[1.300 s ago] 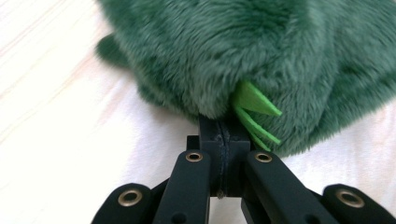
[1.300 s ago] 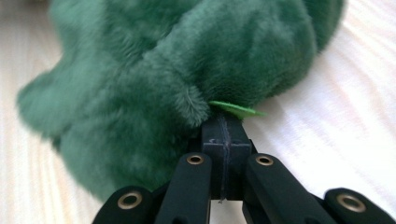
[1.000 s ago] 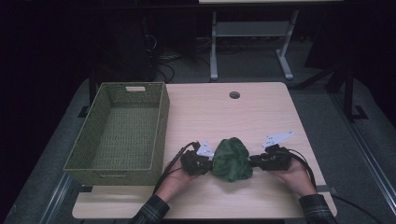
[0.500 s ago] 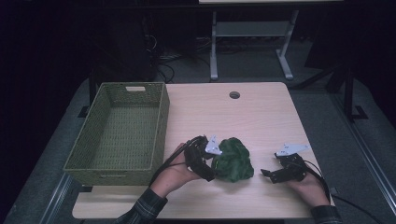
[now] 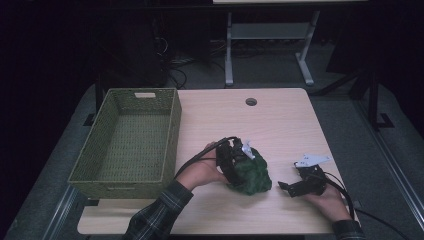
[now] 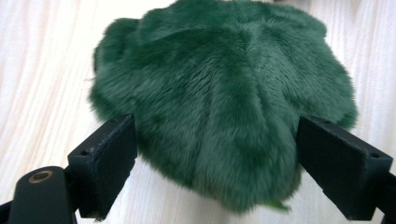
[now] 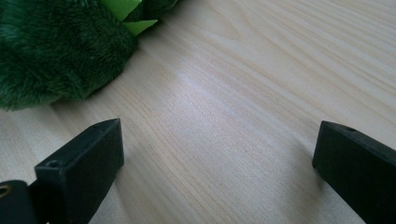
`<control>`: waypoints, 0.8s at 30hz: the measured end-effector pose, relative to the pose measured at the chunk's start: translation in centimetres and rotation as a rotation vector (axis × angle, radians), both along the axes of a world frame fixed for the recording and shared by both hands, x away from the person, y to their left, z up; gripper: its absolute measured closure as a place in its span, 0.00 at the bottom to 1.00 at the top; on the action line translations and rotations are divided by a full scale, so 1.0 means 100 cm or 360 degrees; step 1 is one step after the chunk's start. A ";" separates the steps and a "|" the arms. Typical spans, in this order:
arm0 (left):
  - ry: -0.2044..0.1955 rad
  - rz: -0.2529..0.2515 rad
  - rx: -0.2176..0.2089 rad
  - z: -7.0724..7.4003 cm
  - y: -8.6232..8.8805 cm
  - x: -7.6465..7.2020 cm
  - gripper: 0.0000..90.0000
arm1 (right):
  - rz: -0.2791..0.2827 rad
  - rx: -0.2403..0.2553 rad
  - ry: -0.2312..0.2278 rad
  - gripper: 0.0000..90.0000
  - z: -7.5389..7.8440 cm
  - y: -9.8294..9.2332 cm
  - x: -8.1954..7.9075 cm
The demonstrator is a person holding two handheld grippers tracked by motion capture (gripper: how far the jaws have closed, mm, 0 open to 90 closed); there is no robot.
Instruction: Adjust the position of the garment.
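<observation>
Nearby, green wicker basket (image 5: 125, 142) holding nothing, green plush toy (image 5: 252, 172) outside on table (image 5: 280, 120)

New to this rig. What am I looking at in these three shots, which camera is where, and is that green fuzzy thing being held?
No robot arm here: a person holds a two-jaw gripper in each hand. The high view looks down from above the person's side of the wooden table. The other two pictures come from cameras riding on the grippers, looking along their black jaws.

On the table lie a green woven basket, nothing visible inside it, and a green plush toy.

The left gripper sits right at the toy; its jaws have just been opening and now stand wide on either side of the fur without pressing it. The right gripper has just opened too, over bare wood, with the toy off to one side. So nothing is held.
</observation>
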State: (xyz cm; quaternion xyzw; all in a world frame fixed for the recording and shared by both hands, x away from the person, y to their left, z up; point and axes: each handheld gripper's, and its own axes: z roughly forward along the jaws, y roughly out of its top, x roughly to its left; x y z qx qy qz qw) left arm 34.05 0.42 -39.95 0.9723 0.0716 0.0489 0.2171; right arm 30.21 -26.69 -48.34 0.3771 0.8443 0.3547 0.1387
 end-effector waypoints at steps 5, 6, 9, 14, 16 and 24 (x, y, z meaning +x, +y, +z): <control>-0.0001 -0.0031 0.0071 -0.012 -0.007 0.002 0.14 | -0.0001 -0.0001 0.0000 0.02 0.000 0.000 0.000; 0.0000 -0.0033 0.0079 -0.013 -0.008 0.003 0.14 | -0.0001 -0.0001 0.0000 0.02 0.000 0.000 0.000; 0.0013 -0.0035 0.0090 -0.019 -0.009 0.006 0.14 | -0.0001 -0.0001 0.0000 0.02 0.000 0.000 0.000; 0.0042 -0.0056 0.0110 -0.027 -0.012 0.011 0.14 | -0.0004 0.0000 0.0001 0.02 0.000 0.000 0.000; 0.0052 -0.0070 0.0125 -0.032 -0.015 0.011 0.14 | -0.0004 0.0000 0.0001 0.02 0.000 0.000 0.000; 0.0066 -0.0070 0.0134 -0.044 -0.022 0.015 0.13 | 0.0000 0.0001 -0.0003 0.02 0.000 0.000 -0.001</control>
